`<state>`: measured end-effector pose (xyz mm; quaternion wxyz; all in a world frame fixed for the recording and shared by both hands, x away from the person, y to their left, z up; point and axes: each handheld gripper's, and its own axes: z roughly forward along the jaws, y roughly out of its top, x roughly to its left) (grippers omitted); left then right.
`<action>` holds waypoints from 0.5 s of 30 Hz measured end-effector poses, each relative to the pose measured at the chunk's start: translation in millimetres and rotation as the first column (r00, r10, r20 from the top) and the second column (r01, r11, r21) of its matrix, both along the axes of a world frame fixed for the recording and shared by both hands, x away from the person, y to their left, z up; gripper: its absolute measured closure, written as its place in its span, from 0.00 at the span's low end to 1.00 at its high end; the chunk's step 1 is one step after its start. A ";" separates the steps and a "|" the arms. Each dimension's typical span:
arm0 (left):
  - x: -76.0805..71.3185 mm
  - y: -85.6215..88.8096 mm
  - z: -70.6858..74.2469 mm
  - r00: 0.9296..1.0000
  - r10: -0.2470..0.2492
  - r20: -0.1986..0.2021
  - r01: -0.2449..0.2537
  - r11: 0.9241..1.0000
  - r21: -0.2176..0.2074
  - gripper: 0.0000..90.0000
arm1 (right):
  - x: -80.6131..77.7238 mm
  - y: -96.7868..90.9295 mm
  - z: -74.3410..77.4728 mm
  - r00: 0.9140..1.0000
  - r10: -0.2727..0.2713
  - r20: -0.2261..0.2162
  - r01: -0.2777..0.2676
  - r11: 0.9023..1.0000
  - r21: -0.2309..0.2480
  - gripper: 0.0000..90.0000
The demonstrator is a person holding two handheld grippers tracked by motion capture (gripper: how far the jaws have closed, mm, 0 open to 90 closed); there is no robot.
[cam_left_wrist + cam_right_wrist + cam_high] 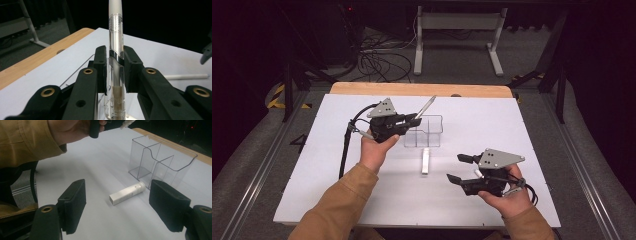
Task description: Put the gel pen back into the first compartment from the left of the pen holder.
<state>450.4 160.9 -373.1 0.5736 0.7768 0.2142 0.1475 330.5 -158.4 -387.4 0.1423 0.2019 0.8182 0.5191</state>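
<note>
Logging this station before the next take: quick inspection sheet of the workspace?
Surface: white table top with a wooden far edge, clean.
Job's things: clear pen clamped in the left gripper, tip pointing up and away; clear divided organizer standing upright mid-table; white tube lying flat in front of it.
Clutter: nothing seen.
Grippers: left gripper shut on the pen beside the organizer; right gripper open, facing the tube, holding nothing.
Cables: black cable trailing from the left gripper; loose cables on the floor behind.
Surroundings: white table frame, dark room.
</note>
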 end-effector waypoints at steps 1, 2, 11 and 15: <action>2.2 -0.3 -0.6 1.000 0.002 -0.002 -0.002 1.000 -0.005 0.85 | -0.1 0.1 0.0 1.000 0.000 0.000 0.000 1.000 -0.001 0.34; 4.5 -0.4 -1.5 1.000 0.005 -0.004 -0.005 1.000 -0.008 0.85 | -0.1 0.2 0.0 1.000 0.001 0.000 -0.001 1.000 -0.001 0.34; 22.4 -1.7 -12.9 0.999 0.052 -0.006 -0.052 0.998 -0.020 0.84 | 0.0 1.2 -0.9 1.000 0.009 -0.002 -0.009 1.000 -0.005 0.34; 28.6 -1.6 -18.1 0.997 0.073 -0.011 -0.074 0.997 -0.016 0.84 | -0.2 2.1 -1.8 1.000 0.014 -0.006 -0.014 1.000 -0.008 0.34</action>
